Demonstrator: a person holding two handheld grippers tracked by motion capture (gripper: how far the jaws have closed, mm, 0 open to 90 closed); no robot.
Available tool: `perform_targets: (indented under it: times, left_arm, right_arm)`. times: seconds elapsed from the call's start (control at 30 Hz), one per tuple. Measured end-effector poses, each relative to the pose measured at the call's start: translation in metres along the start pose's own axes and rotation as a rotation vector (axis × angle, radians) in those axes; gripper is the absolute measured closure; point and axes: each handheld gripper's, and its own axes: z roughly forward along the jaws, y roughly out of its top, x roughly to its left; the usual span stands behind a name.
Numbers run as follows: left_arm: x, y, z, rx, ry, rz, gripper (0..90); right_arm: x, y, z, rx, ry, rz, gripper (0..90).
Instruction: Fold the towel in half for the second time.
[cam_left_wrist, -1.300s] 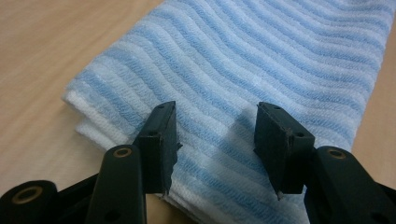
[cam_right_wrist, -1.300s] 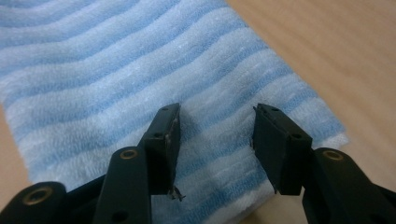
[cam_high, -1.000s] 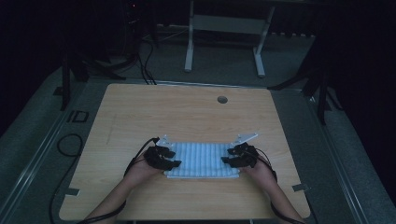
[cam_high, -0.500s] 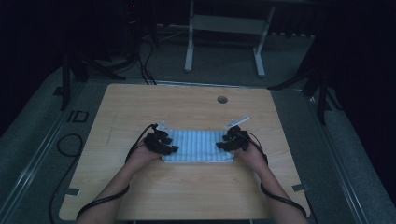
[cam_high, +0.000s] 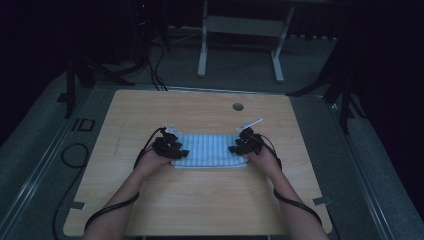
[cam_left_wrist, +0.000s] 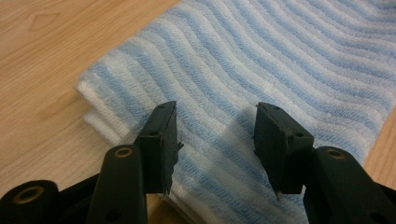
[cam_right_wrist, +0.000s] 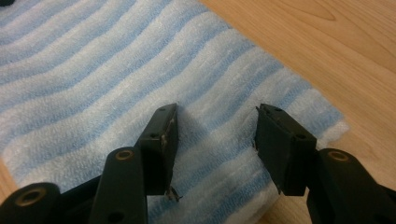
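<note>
With both the left tool (cam_high: 183, 152) and right tool (cam_high: 232, 149) spread over the folded striped towel (cam_high: 210, 149), pinch every layer evenly at both ends before you lift off the counter (cam_high: 200, 200).

A light wooden table (cam_high: 200, 200) stands on grey floor (cam_high: 380, 165) in a dark room.

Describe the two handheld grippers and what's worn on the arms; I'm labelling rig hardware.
Both the left gripper and right gripper are black, with flat rectangular jaws, brass-ringed pivot holes, grey top plates and trailing black cables. Forearms are bare, no sleeves visible.
</note>
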Motion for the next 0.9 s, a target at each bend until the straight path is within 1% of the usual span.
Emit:
perform_targets:
  times: [0.2, 0.27, 0.3, 0.37, 0.43, 0.47, 0.53, 0.57, 0.63, 0.67, 0.7, 0.73, 0.77, 0.83, 0.9]
  left_arm:
    - [0.000, 0.002, 0.000, 0.003, 0.009, -0.003, 48.6]
    - [-0.001, 0.003, -0.003, -0.009, 0.003, -0.015, 45.0]
    - [-0.001, 0.003, -0.005, -0.011, 0.003, -0.018, 43.9]
    - [-0.002, 0.003, -0.009, -0.028, -0.005, -0.033, 38.5]
    - [-0.003, 0.003, -0.012, -0.036, -0.011, -0.037, 35.1]
    - [-0.004, 0.002, -0.014, -0.044, -0.017, -0.029, 30.1]
    - [-0.005, 0.001, -0.016, -0.052, -0.028, -0.037, 25.8]
    - [-0.006, 0.000, -0.017, -0.062, -0.025, -0.041, 22.7]
    - [-0.008, -0.002, -0.018, -0.069, 0.001, -0.037, 15.3]
    - [-0.009, -0.003, -0.019, -0.071, 0.005, -0.037, 14.5]
    - [-0.010, -0.004, -0.019, -0.071, 0.009, -0.032, 13.9]
    - [-0.011, -0.005, -0.020, -0.074, 0.022, -0.023, 12.8]
    - [-0.012, -0.006, -0.020, -0.074, 0.026, -0.019, 11.2]
    - [-0.012, -0.009, -0.023, -0.089, 0.034, -0.027, 7.7]
    - [-0.012, -0.013, -0.025, -0.101, 0.050, -0.034, 6.2]
  right_arm:
    - [0.001, 0.000, -0.001, -0.002, 0.000, -0.001, 47.4]
    - [0.002, 0.001, -0.002, 0.001, 0.000, 0.003, 45.8]
    - [0.002, 0.002, -0.005, -0.006, 0.004, 0.005, 43.8]
    - [0.003, 0.003, -0.009, -0.019, 0.002, 0.012, 41.2]
    - [0.003, 0.003, -0.015, -0.046, 0.008, 0.020, 37.8]
    - [0.003, 0.003, -0.017, -0.061, 0.014, 0.029, 36.3]
    - [0.004, 0.003, -0.023, -0.091, 0.024, 0.043, 30.8]
    - [0.005, 0.002, -0.024, -0.099, 0.024, 0.041, 26.6]
    - [0.008, 0.000, -0.028, -0.114, 0.021, 0.013, 20.4]
    - [0.009, -0.001, -0.029, -0.118, 0.038, 0.007, 18.9]
    - [0.010, -0.003, -0.029, -0.116, 0.036, -0.001, 18.1]
    - [0.011, -0.005, -0.030, -0.115, 0.034, -0.013, 15.6]
    - [0.012, -0.006, -0.030, -0.114, 0.039, -0.021, 14.4]
    - [0.012, -0.011, -0.031, -0.120, 0.050, -0.018, 14.3]
    - [0.013, -0.015, -0.032, -0.128, 0.040, -0.022, 13.9]
